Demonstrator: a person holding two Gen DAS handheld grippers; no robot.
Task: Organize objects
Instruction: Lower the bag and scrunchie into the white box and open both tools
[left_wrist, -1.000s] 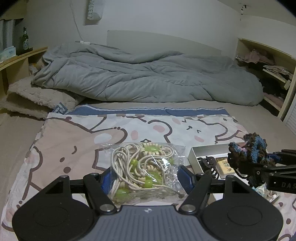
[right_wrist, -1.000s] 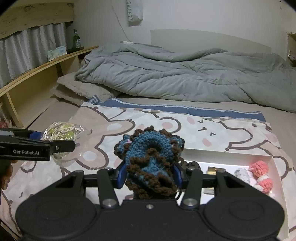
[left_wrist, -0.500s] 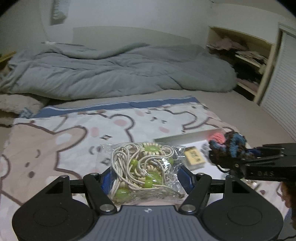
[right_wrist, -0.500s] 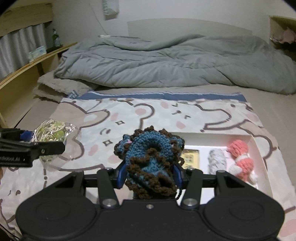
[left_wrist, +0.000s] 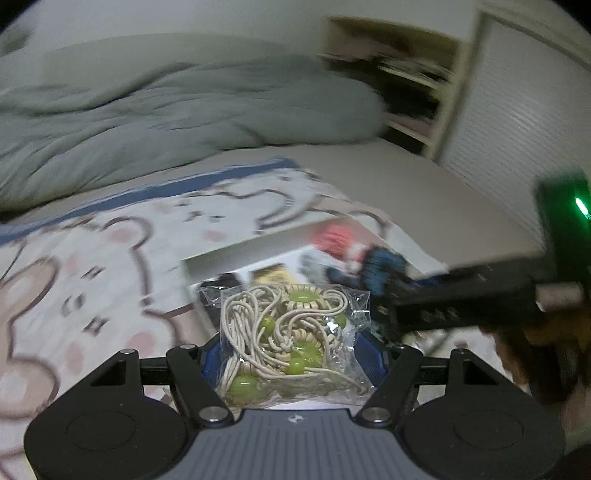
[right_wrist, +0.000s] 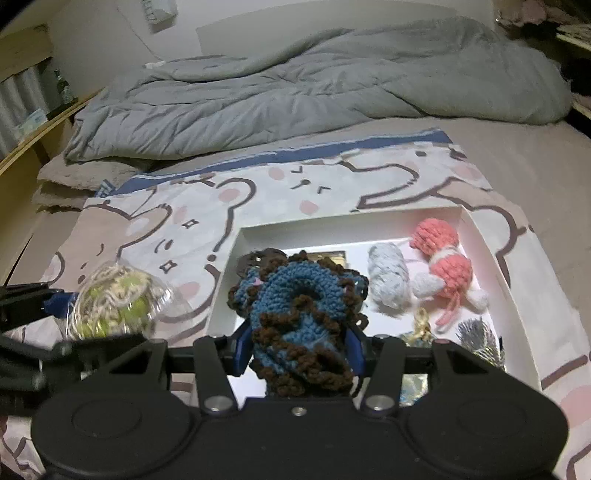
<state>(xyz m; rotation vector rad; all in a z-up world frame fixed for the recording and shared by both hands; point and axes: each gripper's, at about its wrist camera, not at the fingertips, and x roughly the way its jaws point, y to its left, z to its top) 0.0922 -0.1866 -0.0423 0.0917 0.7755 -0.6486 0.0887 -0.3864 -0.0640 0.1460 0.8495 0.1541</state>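
My left gripper (left_wrist: 291, 354) is shut on a clear plastic bag of cream cords with green beads (left_wrist: 288, 339), held above the near left corner of a white tray (left_wrist: 221, 258). The bag also shows in the right wrist view (right_wrist: 118, 302). My right gripper (right_wrist: 299, 343) is shut on a blue and brown crocheted scrunchie (right_wrist: 299, 310), held over the left half of the white tray (right_wrist: 480, 229). In the left wrist view, the right gripper and the scrunchie (left_wrist: 380, 266) come in from the right, blurred.
The tray holds a pink and white yarn piece (right_wrist: 443, 258), a grey-white yarn roll (right_wrist: 388, 284), a yellow card (right_wrist: 328, 256), a dark hair clip and small shiny items (right_wrist: 480, 336). It lies on a bear-print cloth (right_wrist: 280, 184). A grey duvet (right_wrist: 295, 85) is behind. Shelves stand right (left_wrist: 406, 92).
Both grippers have moved toward the tray. The left view has swung right, so the bag is now over the tray's corner. The right gripper with the scrunchie is now over the tray.
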